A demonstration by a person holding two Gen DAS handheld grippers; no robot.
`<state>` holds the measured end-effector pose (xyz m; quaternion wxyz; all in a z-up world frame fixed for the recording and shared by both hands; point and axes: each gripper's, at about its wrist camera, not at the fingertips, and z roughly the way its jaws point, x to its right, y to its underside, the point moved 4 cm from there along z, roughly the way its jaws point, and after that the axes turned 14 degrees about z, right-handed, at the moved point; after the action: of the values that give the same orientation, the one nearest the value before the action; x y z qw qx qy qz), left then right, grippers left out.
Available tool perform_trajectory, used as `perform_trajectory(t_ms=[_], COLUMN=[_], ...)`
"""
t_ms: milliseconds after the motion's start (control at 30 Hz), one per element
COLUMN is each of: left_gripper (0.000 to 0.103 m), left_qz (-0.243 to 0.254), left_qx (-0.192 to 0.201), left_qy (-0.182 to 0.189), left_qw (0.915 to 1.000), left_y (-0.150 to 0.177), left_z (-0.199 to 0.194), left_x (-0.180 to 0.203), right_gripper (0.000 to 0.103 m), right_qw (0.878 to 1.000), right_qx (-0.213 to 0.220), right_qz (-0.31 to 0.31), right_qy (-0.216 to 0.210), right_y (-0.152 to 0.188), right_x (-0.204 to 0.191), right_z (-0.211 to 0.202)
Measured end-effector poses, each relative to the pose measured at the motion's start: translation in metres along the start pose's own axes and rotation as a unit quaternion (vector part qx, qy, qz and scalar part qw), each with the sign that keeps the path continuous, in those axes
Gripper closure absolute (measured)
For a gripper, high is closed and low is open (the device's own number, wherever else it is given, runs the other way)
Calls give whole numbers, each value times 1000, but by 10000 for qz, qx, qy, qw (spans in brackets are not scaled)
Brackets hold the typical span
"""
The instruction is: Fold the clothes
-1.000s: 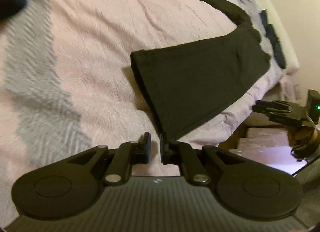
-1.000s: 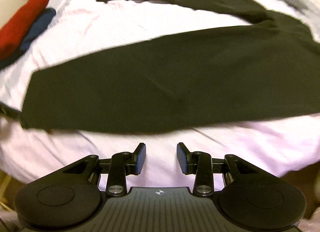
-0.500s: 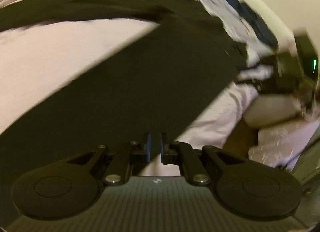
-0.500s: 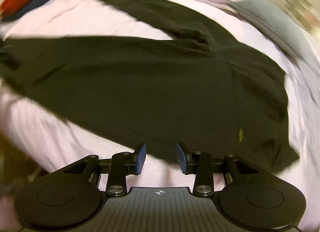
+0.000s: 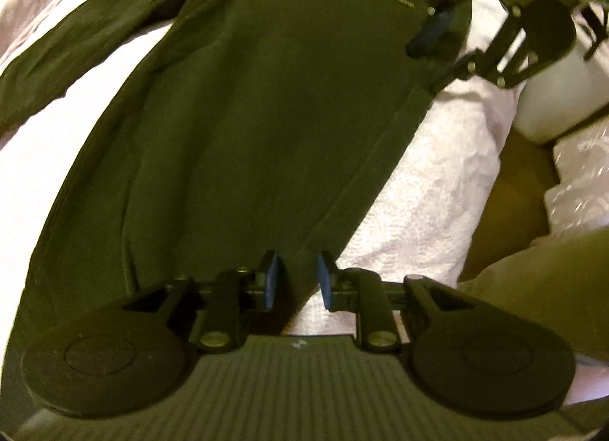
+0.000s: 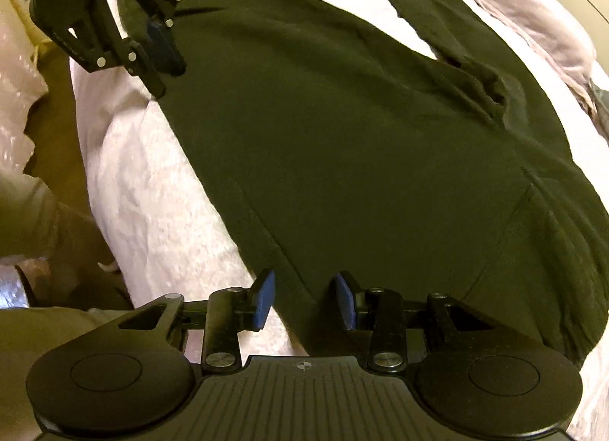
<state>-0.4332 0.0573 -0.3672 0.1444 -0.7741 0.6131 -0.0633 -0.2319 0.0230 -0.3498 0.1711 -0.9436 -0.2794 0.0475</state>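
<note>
The left hand-held gripper (image 5: 295,279) pointed steeply down over the near edge of the trousers (image 5: 247,117), its jaws narrow and opening — dark cloth lay in the gap, but the blue pads did not press it. The right hand-held gripper (image 6: 304,298) stood about half open over the same edge further along, the hem between its pads (image 6: 263,298) and likewise unpinched. Each gripper showed in the other's view, both hanging low over that side of the garment.

The trousers lay spread on the bed (image 5: 418,193) — a pale pink quilted cover under them. One leg ran flat along the bed's edge, the other angled away behind it. The cloth looked dark and mostly smooth, bunched only near the waist (image 6: 495,91). A sleeve (image 6: 30,197) showed beside the bed.
</note>
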Motion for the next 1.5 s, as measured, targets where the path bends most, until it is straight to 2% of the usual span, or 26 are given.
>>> perform_trajectory(t_ms=[100, 233, 367, 500, 667, 700, 767, 800, 833, 900, 933, 967, 1100, 1200, 1267, 1333, 1400, 1433, 1500], left_gripper=[83, 89, 96, 98, 98, 99, 99, 98, 98, 98, 98, 98, 96, 97, 97, 97, 96, 98, 97], left_qz=[87, 190, 366, 391, 483, 439, 48, -135, -229, 162, 323, 259, -597, -1223, -1855, -2543, -2922, -2993, -2979], left_qx=[-104, -164, -134, 101, 102, 139, 370, 384, 359, 61, -53, -100, 180, 497, 692, 774, 524, 264, 167], left_qy=[-94, -99, -129, -214, -357, -392, -362, -240, -157, -270, -401, -431, -250, -202, -268, -337, -313, -270, -279], left_qw=[9999, 9996, 9992, 9990, 9981, 9982, 9986, 9989, 9990, 9995, 9987, 9987, 9977, 9910, 9798, 9634, 9544, 9534, 9540], left_y=[0, -1, -3, 0, 0, -1, 1, 5, 9, 10, 6, 2, 1, -1, -3, -1, 5, 11, 21], left_z=[5, 8, 3, -12, -9, -14, -30, -27, -21, 3, 7, 5, -25, -41, -39, -27, -7, 4, 7], left_x=[2, 1, 2, 9, 17, 15, 6, 5, 7, 24, 28, 25, 3, -17, -34, -50, -55, -51, -33], right_gripper=[66, 90, 99, 100, 100, 101, 101, 101, 101, 100, 97, 91, 86, 85, 85, 85, 85, 85, 85], right_qw=[9999, 9990, 9983, 9968, 9982, 9977, 9980, 9983, 9984, 9982, 9990, 9995, 9966, 9802, 9659, 9596, 9583, 9574, 9553], right_qx=[-30, -29, 156, 372, 224, 247, 378, 309, 211, 14, -83, -180, 67, 429, 527, 454, 242, 136, -77], right_qz=[-111, -437, -560, -707, -563, -638, -506, -503, -532, -591, -433, -228, 810, 1933, 2527, 2755, 2816, 2845, 2903], right_qy=[-41, -23, -66, -6, -52, -2, -6, -1, 15, 46, 63, 80, -99, 24, 194, 349, 428, 468, 546], right_y=[2, 4, 8, 13, 18, 16, 9, 13, 18, 29, 23, 15, -3, -9, -14, -12, 2, 9, 23], right_x=[0, -4, -6, -10, -14, -15, -8, -10, -13, -18, -17, -14, 16, 51, 72, 80, 74, 72, 66], right_z=[5, 10, -5, -27, -19, -22, -38, -30, -19, 4, 8, 10, -28, -48, -46, -34, -20, -13, 1])
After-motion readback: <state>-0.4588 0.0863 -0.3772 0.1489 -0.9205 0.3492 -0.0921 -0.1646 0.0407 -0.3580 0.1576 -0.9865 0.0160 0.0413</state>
